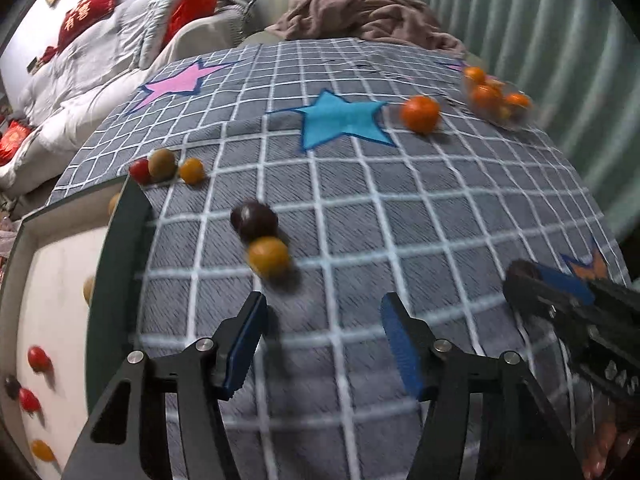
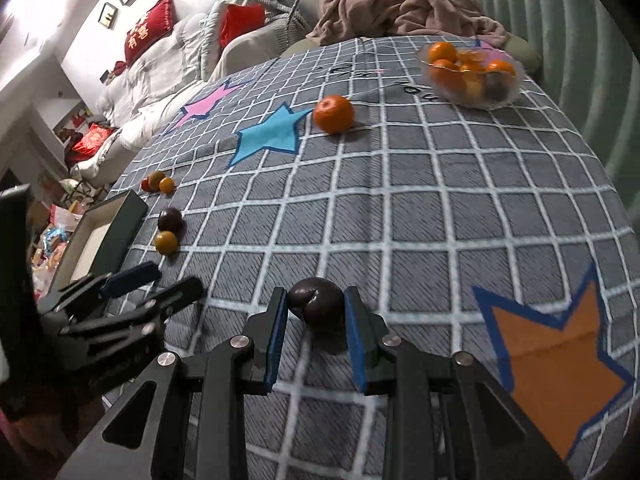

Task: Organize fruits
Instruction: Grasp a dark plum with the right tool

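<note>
My right gripper [image 2: 316, 304] is shut on a dark plum [image 2: 317, 307], held just above the checked cloth. My left gripper [image 1: 322, 308] is open and empty, just short of a yellow fruit [image 1: 268, 257] and a dark fruit [image 1: 255, 218] on the cloth. A red, a brown and a yellow fruit [image 1: 162, 165] lie by the corner of the dark green box [image 1: 124, 248], which holds several small fruits [image 1: 39, 359]. A loose orange [image 1: 420, 113] lies near the clear bowl [image 2: 472, 76] of oranges at the far right. The right gripper also shows in the left wrist view [image 1: 524, 276].
A grey checked cloth [image 2: 400, 208] with coloured stars covers the table. A brown blanket [image 2: 400, 4] lies on a sofa behind it. A bed with red pillows [image 2: 148, 32] stands at the far left. A pale green curtain [image 2: 580, 40] hangs on the right.
</note>
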### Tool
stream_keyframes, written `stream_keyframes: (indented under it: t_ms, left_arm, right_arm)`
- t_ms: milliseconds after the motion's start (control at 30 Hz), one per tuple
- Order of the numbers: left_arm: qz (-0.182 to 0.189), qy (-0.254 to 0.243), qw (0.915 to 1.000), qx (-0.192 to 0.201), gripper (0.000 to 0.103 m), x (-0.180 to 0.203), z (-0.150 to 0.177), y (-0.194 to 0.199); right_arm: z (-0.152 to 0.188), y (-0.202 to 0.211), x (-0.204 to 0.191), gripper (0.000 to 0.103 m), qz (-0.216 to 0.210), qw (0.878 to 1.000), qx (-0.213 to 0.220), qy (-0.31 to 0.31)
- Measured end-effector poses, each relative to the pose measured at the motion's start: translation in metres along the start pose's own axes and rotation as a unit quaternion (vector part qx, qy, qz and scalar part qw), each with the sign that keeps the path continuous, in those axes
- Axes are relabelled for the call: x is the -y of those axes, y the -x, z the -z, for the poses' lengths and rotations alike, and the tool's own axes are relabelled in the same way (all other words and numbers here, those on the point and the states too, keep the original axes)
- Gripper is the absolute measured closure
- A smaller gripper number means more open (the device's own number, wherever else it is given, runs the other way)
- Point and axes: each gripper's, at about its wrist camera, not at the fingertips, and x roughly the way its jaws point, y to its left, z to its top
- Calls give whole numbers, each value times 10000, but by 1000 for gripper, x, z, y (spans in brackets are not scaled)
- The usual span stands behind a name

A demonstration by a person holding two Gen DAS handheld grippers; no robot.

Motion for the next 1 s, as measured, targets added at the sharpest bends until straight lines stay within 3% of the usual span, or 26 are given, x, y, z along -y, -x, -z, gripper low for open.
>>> stream_keyframes:
  t_ms: [167, 267, 333, 733, 767, 800, 933, 1000]
  left_arm:
    - [-111, 327, 9994, 48, 40, -17, 16, 11]
    - [-172, 517, 9985, 47, 25, -30, 18, 12]
    - [-245, 556, 9981, 67, 25, -35, 21, 14]
    - [-394, 491, 9980, -100, 25, -24, -22, -8]
    - [-402, 534, 9977, -140, 27, -23, -23, -11]
    - [-415, 592, 9972, -191, 35, -23, -24, -15]
    - [-463, 735, 9960, -230, 38, -22, -27, -19]
    - [-492, 778, 9955, -220, 45, -22, -27, -19]
  right_arm:
    - [12, 8, 0, 70, 65, 9999, 103, 121]
    - [15, 9, -4, 54, 36, 9996, 173, 209]
    - [15, 8, -10, 39, 102, 9992, 197, 321]
    - [13, 10, -2, 39, 375, 9986, 129, 361]
    - [13, 10, -2, 39, 383, 9985, 126, 365]
    - [12, 9, -2, 39, 395, 9984, 124, 383]
    - [7, 5, -5, 39, 519, 9973, 92, 502]
    - [6, 2, -8, 39, 575, 9967, 65, 565]
